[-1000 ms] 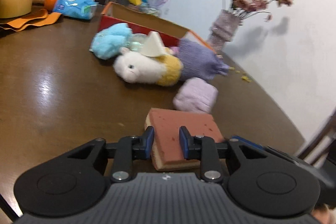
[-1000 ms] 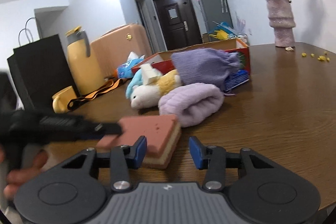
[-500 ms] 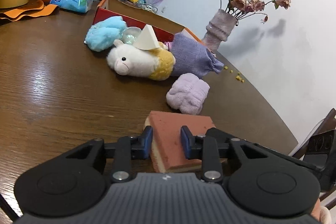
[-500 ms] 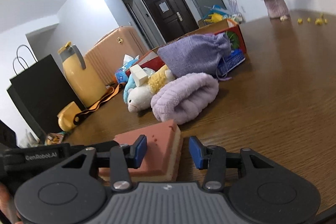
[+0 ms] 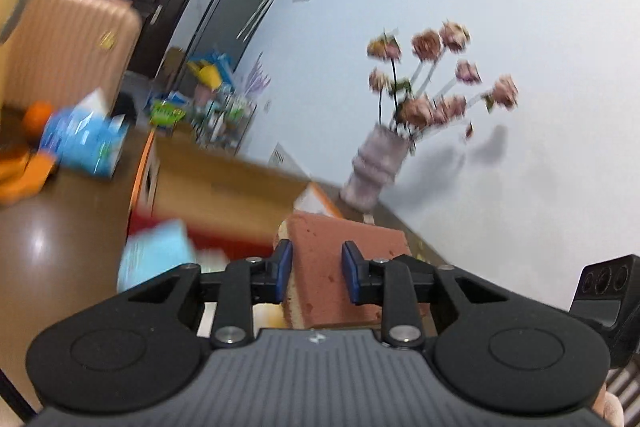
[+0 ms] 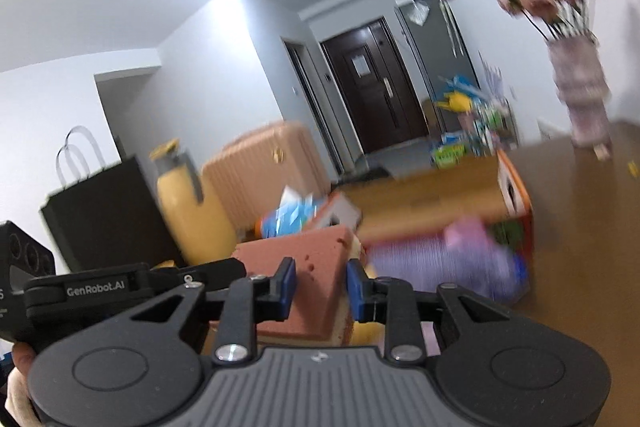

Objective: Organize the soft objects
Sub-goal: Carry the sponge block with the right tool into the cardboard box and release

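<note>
Now your left gripper (image 5: 316,273) pinches sponge (image 5: 344,259) between blue pads; your right gripper (image 6: 321,285) clamps same sponge (image 6: 304,267) from opposite side. Sponge held up in front of open cardboard box (image 5: 224,187). Only right view shows purple pouch (image 6: 440,267) against box (image 6: 440,195), plus your left tool body (image 6: 100,287) crossing in. Only left view shows blue plush (image 5: 156,255), blurred.

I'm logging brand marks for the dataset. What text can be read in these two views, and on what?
"GenRobot.AI": on the left tool's black body, seen from the right wrist view.
Print on the blue tissue pack, the box and the papers on the door: too blurred to read.
Nothing else legible.
</note>
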Motion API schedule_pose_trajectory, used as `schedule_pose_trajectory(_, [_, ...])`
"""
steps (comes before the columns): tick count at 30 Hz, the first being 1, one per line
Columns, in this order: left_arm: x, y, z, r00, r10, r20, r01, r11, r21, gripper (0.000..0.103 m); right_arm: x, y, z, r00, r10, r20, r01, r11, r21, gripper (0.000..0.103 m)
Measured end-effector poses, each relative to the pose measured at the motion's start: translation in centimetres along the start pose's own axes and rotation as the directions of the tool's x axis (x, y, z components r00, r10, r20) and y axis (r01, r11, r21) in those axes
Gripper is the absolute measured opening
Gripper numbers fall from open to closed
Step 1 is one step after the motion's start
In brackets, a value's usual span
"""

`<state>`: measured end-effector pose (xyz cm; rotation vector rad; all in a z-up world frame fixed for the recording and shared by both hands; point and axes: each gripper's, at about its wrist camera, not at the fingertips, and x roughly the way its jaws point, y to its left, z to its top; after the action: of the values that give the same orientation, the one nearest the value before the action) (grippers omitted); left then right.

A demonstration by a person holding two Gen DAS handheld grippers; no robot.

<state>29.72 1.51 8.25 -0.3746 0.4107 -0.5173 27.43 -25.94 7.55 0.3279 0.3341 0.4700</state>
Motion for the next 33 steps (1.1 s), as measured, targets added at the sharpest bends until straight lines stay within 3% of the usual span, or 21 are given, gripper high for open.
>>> schedule_pose_trajectory(4, [7.7, 2.9, 7.5, 0.997, 0.082, -0.006, -0.082, 0.997, 0.008, 0.027, 9.3, -2.7, 6.4, 0.999, 0.004, -0.048, -0.002, 0.999, 0.035, 0.027])
schedule_pose_trajectory(8, [16.2, 7.6, 11.6, 0.979, 0.169, -0.113, -0.175, 0.984, -0.038, 0.027, 20.4, -7.9, 10.3, 0.984, 0.001, -0.178, 0.034, 0.981, 0.192, 0.027])
schedule_pose_trajectory(12, [23.6, 12.0, 12.2, 0.925, 0.293, -0.243, -0.306, 0.952, -0.017, 0.027, 29.9, -12.1, 10.2, 0.943, -0.021, -0.331, 0.115, 0.956, 0.268, 0.027])
schedule_pose_trajectory(14, [26.6, 13.5, 11.9, 0.886, 0.358, -0.294, -0.370, 0.929, 0.015, 0.027, 33.7, -13.2, 9.4, 0.919, -0.039, -0.393, 0.151, 0.954, 0.258, 0.026])
schedule_pose_trajectory(17, [29.0, 15.0, 11.6, 0.854, 0.406, -0.327, -0.411, 0.910, 0.055, 0.028, 37.6, -13.8, 8.0, 0.890, -0.053, -0.453, 0.181, 0.953, 0.243, 0.027])
schedule_pose_trajectory(21, [28.4, 15.3, 12.0, 0.868, 0.396, -0.299, -0.391, 0.917, 0.080, 0.039, 39.3, -13.6, 7.7, 0.872, -0.074, -0.484, 0.195, 0.959, 0.204, 0.031])
schedule_pose_trajectory(24, [27.1, 14.5, 12.5, 0.881, 0.398, -0.255, -0.385, 0.917, 0.101, 0.047, 38.5, -13.0, 7.9, 0.882, -0.074, -0.466, 0.180, 0.966, 0.186, 0.034])
schedule_pose_trajectory(29, [23.4, 11.4, 14.2, 0.879, 0.428, -0.211, -0.404, 0.903, 0.145, 0.047, 34.5, -11.8, 9.8, 0.896, -0.113, -0.430, 0.186, 0.973, 0.134, 0.036])
schedule_pose_trajectory(33, [17.6, 8.6, 16.1, 0.876, 0.460, -0.141, -0.436, 0.883, 0.174, 0.063, 27.9, -10.7, 13.2, 0.920, -0.101, -0.378, 0.153, 0.982, 0.112, 0.045])
